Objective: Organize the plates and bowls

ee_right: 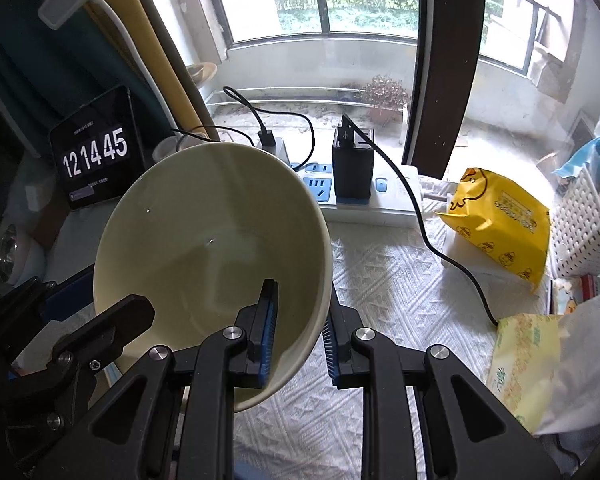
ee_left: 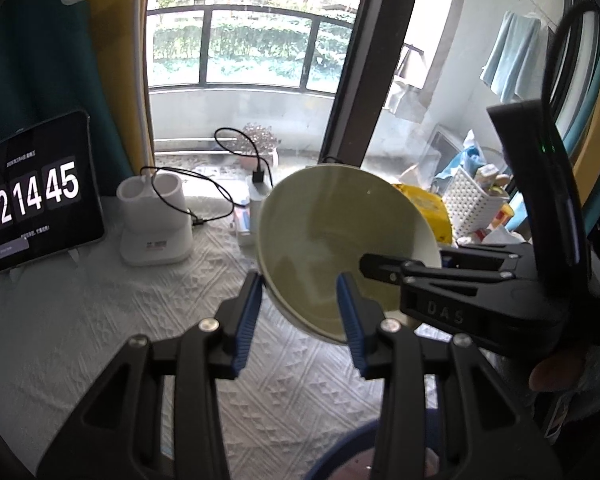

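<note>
- Left wrist view, from the left: we see the tablet clock (ee_left: pixel 40 196), then a white charging stand (ee_left: pixel 155 220) on the white patterned cloth of the worktop (ee_left: pixel 80 320), and then the pale green bowl (ee_left: pixel 340 248), tilted and lifted clear of the cloth.
- Our left claw (ee_left: pixel 300 312) is closed narrowly on the bowl's near rim, one blue pad outside and one inside the wall.
- Our right claw (ee_left: pixel 380 268) comes in from the right of this view and grips the opposite rim.
- Right wrist view confirms that grip: the right claw (ee_right: pixel 300 332) is almost closed, pinching the thin rim between its pads, with the bowl (ee_right: pixel 204 248) tipped towards the camera.
- We judge the bowl stiff, glossy and breakable, and probably slippery; holding the rim at two opposite points seems the safest hold.
- Only the right wrist view shows the power strip (ee_right: pixel 364 204), the yellow duck-print packet (ee_right: pixel 500 224) and the tissue pack (ee_right: pixel 532 360).
- Only the left wrist view shows a dark blue round rim (ee_left: pixel 340 452) at the bottom edge; we cannot tell what it is.
</note>
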A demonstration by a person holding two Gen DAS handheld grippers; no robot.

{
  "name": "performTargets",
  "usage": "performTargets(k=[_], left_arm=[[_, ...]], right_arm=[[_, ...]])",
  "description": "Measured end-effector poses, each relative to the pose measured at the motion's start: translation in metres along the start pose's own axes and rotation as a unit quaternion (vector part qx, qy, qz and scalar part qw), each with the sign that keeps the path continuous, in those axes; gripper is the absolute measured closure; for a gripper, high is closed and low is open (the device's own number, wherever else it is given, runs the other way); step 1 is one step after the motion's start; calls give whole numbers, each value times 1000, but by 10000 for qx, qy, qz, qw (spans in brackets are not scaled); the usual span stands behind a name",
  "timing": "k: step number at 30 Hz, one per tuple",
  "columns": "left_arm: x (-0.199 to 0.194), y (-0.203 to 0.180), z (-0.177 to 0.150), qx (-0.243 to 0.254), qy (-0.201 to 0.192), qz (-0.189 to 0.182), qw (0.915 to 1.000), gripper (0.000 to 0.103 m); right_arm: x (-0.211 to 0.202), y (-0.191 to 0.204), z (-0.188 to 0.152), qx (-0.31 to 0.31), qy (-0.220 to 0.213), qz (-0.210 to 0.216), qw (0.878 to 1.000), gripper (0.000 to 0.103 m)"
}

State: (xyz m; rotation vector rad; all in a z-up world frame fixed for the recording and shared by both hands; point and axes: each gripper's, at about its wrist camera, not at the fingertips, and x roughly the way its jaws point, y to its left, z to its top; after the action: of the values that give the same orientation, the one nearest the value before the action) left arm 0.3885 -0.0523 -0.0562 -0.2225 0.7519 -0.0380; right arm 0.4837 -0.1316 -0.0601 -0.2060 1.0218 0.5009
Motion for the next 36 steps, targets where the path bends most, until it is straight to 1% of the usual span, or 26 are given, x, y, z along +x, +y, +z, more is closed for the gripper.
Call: performTargets(k=[23,36], left_arm=[[-50,-10,-16,138,-279,-200,9993,62],[-76,-16,-34,180,-350,-327,9987,62]], right_arm=[[-57,24,-32,-1,-259,-208,9994,80],[-83,35,-55,25,-364,-333,9988,80]])
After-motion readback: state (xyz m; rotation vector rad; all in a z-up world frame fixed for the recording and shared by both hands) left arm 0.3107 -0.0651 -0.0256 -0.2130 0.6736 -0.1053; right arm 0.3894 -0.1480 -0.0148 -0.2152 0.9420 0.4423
